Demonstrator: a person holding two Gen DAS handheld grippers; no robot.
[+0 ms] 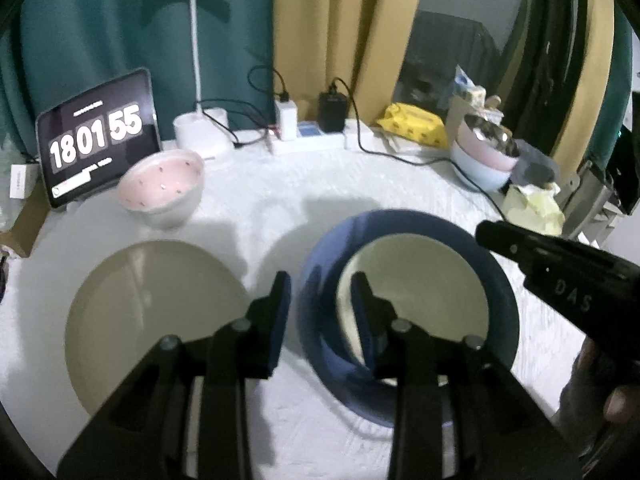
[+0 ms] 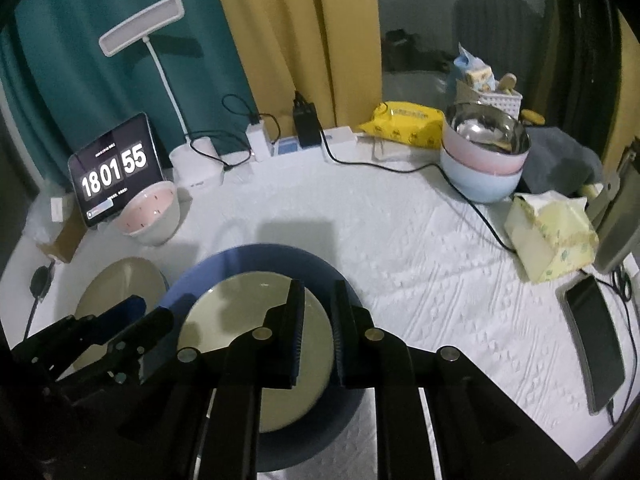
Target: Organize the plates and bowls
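Grippers are both hovering with jaws parted, gripping nothing: my left gripper (image 1: 320,300) is straddling the blue plate's (image 1: 506,292) rim, my right gripper (image 2: 320,312) is sitting above the cream plate (image 2: 240,312) stacked on it

I've got a small plate (image 2: 256,336) sitting on a larger plate (image 2: 224,268), another plate (image 1: 152,320) just left, a bowl (image 1: 164,188) beyond it, stacked bowls (image 2: 484,160) far right.

You see a dark blue plate (image 2: 224,268) ringing a cream plate (image 2: 240,312); a beige plate (image 1: 152,304) beside; a pink-lined bowl (image 1: 162,184) with dark flecks; a white embossed tablecloth (image 2: 420,280); teal and mustard curtains.
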